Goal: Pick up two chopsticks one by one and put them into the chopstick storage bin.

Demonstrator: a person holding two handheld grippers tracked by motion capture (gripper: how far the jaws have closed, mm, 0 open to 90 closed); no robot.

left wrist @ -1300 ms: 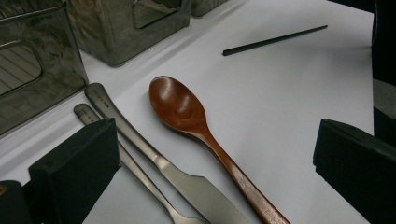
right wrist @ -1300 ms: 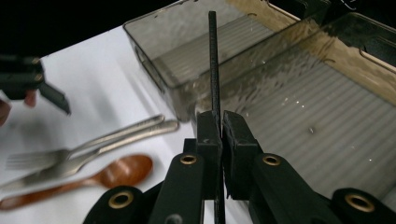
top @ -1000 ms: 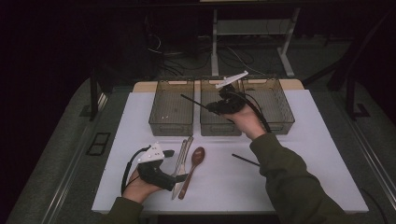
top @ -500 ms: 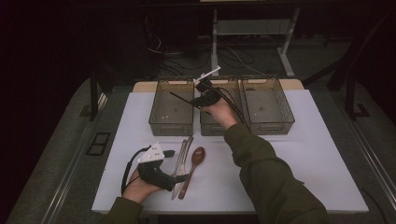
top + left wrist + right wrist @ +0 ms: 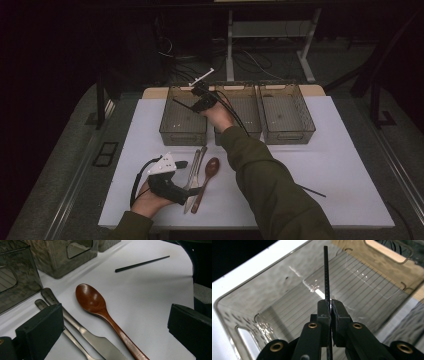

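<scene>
- Table (image 5: pixel 350 165): white top, carries three smoky see-through bins in a row at the far side; cutlery lies nearer the person.
- Left bin (image 5: pixel 182 117): R gripper (image 5: pixel 196 96) hangs over it, person's R arm stretched fwd from bottom of high view. R gripper view looks down into this bin (image 5: pixel 274 302); ribbed floor, nothing lying in the part visible.
- Middle bin (image 5: pixel 250 107) and right bin (image 5: pixel 286 112): just beside each other; R forearm crosses in front of the middle one.
- R gripper (image 5: pixel 329 305): jaws clamped tight on a thin black chopstick (image 5: pixel 326 275), pads pressing it from both sides. Stick juts fwd past the tips over the bin; in high view it shows as a dark line slanting off the gripper (image 5: pixel 182 104).
- L gripper (image 5: pixel 192 189): held low at near-left of table, jaws spread wide, nothing between the pads. Tips sit by the cutlery handles; touching or not, can't tell.
- Wooden spoon (image 5: pixel 100 307): brown, flat on table, bowl toward the bins, between L gripper's jaws in its own view.
- Knife (image 5: pixel 82 330) and a second metal piece (image 5: pixel 67 335): side by side, just left of spoon.
- Second chopstick (image 5: pixel 141 263): flat on table, well apart from spoon, by the person's R elbow (image 5: pixel 312 191).
- No readable writing or brand anywhere.
</scene>
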